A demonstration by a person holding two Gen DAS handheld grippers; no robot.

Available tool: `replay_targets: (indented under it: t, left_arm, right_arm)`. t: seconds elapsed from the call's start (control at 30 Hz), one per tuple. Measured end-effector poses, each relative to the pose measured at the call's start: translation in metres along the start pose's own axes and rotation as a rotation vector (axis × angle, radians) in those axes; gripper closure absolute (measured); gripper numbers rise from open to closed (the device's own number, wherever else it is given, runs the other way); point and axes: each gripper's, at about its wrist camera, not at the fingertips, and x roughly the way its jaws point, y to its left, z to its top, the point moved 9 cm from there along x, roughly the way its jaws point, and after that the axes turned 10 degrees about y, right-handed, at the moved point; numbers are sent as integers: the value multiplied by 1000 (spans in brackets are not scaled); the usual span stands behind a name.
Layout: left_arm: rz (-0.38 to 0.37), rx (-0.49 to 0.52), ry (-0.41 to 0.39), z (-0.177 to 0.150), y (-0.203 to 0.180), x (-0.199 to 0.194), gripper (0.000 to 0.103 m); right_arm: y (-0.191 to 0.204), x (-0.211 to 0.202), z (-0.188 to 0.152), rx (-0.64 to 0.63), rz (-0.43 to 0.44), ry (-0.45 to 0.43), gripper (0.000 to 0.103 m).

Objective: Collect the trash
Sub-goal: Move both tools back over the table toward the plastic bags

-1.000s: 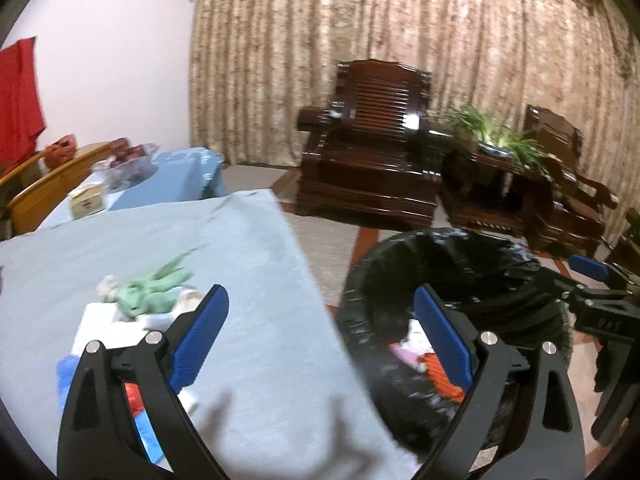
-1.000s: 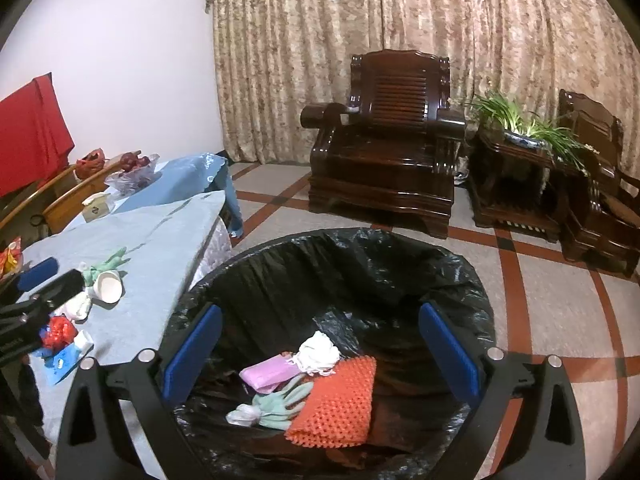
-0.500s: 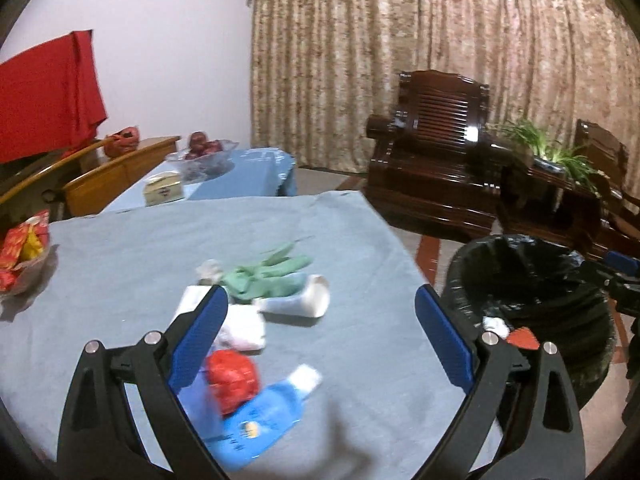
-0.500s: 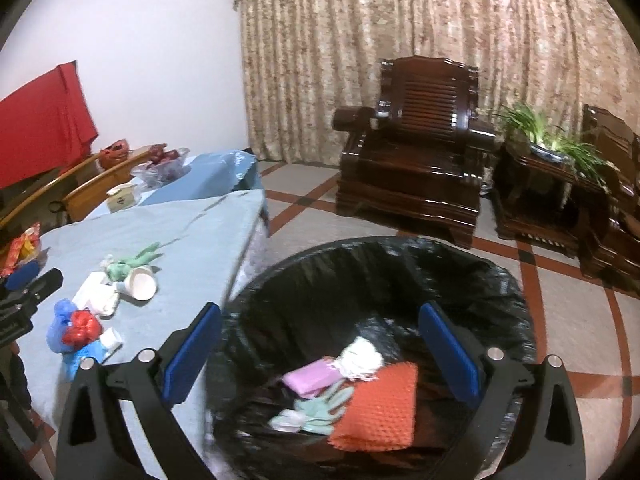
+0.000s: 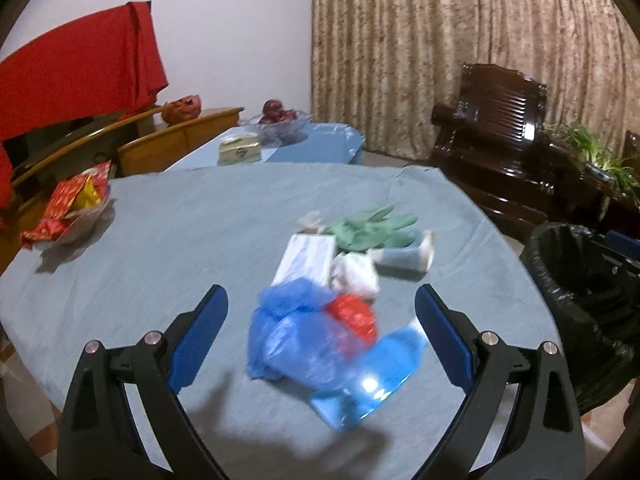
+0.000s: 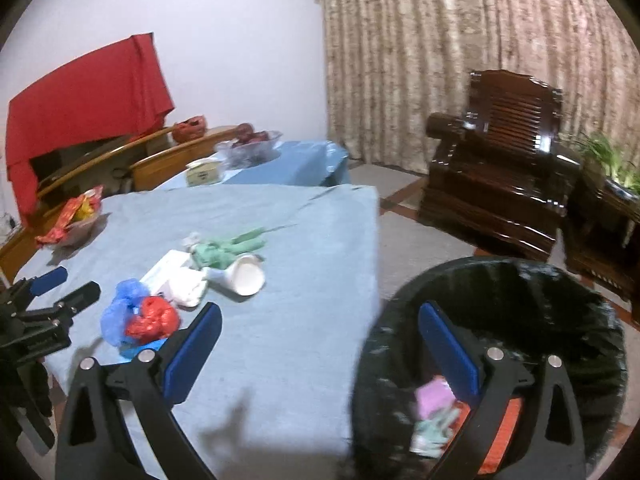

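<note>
Trash pile lies on table, bin right of it.

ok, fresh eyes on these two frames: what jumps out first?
The heap of litter mid-table: a blue plastic bag with a red wad against it lies between the open left gripper fingers, with a green glove and a tipped paper cup farther back. Off the table's right edge stands the black-lined trash bin, already holding scraps, with the open right gripper partly over it.

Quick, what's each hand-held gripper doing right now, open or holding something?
Left hand-held gripper: open, holding nothing.
Right hand-held gripper: open, holding nothing.
</note>
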Motion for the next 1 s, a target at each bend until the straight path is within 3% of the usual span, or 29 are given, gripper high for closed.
replay_targets:
  t: [0.43,0.63,0.77,0.87,0.9,1.0]
  left_arm:
    - [9,-45,88,-29,23,41,12]
    - [-21,-43,137,-35,21,59,27]
    - [-76,-46,178,-42,16,68,54]
    - [-100,-59,181,-44,15,68,79]
    - [-112,-60,179,-44,14,67,93]
    - [-114,-54,164,-42,13,62,100]
  right_arm:
    - [44,43,-10,-54,33,70,7]
    - [57,53,-15,-86,42,95,10]
    - [61,55,-17,-93,52,108,11]
    - [65,56,-17,-99,60,112,12]
    - [67,57,-17,-102,63,112,12]
    - [73,57,-17,-108,72,112,13]
